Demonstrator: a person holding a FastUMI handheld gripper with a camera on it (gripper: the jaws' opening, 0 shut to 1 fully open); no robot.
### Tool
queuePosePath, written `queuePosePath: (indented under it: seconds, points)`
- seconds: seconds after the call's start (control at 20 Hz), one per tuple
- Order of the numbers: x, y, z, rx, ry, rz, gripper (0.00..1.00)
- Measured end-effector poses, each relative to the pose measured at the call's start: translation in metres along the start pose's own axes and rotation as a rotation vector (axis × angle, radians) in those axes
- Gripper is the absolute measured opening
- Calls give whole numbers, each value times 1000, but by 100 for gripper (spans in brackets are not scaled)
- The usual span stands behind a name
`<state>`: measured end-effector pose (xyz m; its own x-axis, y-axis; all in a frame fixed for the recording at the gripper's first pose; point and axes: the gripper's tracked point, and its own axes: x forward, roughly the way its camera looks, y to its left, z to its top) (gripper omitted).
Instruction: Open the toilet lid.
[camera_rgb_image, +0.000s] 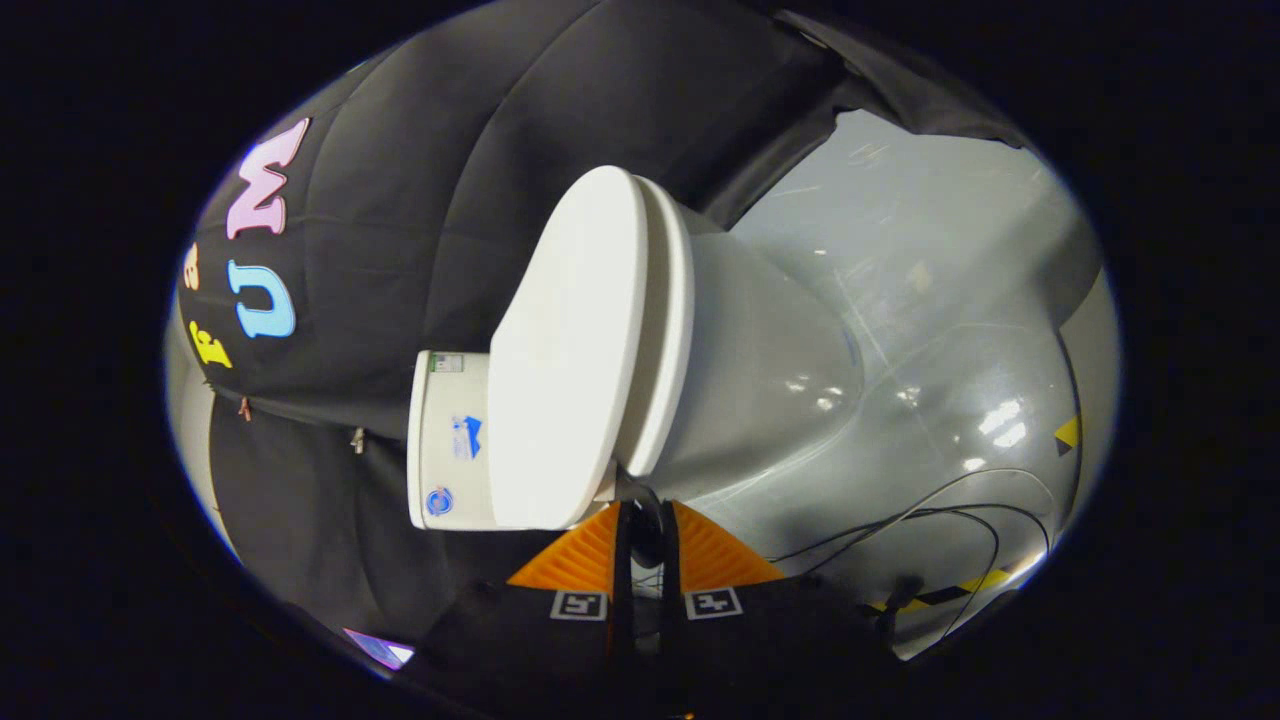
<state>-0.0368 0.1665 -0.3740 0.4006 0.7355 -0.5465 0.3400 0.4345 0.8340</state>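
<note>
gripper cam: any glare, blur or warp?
Gripper view: strong fisheye bending and rolled sideways; glare spots on the glossy floor and toilet bowl; toilet lid sharp, evenly lit; tongs nearly closed just short of the lid's edge, their base dark.

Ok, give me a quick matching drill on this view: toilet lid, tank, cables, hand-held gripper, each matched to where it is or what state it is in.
Things:
1. toilet lid
2. tank
3. cables
4. hand-held gripper

Place or state:
a. trailing on the glossy grey floor
b. behind the lid, against the black cloth wall
c. fingers nearly together, just ahead of them the lid's rim
d. closed down on the seat

Pairs: 1-d, 2-b, 3-a, 4-c
</note>
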Motion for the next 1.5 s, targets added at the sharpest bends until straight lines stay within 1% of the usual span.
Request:
queuePosePath:
  seconds: [0.05, 0.1, 0.15, 0.2, 0.35, 0.55, 0.65, 0.7, 0.85, 0.95, 1.05, 1.2, 1.3, 1.45, 1.5]
  points:
    - [-2, 1, -1, -13, 0, 9, 14]
    - [-6, 0, -3, -40, 6, 18, 13]
    - [-6, 2, -1, -34, -21, 13, 5]
    - [-8, 5, -1, -56, 2, 6, 5]
    - [-16, 13, 1, -158, -8, -2, 5]
    - [-35, 47, 4, -228, -27, 13, 5]
    - [-44, 70, 4, -288, -45, 27, 5]
    - [-45, 77, 3, -317, -48, 16, 5]
    - [-57, 107, 1, -352, -47, -27, 5]
    - [-64, 132, -5, -403, -57, -40, 5]
    - [-68, 158, -8, -487, -76, -59, 5]
    - [-71, 195, -15, -640, -104, -134, 5]
    - [-71, 224, -24, -723, -123, -151, 5]
    - [-69, 257, -32, -783, -145, -225, 5]
    - [-69, 270, -37, -792, -154, -222, 5]
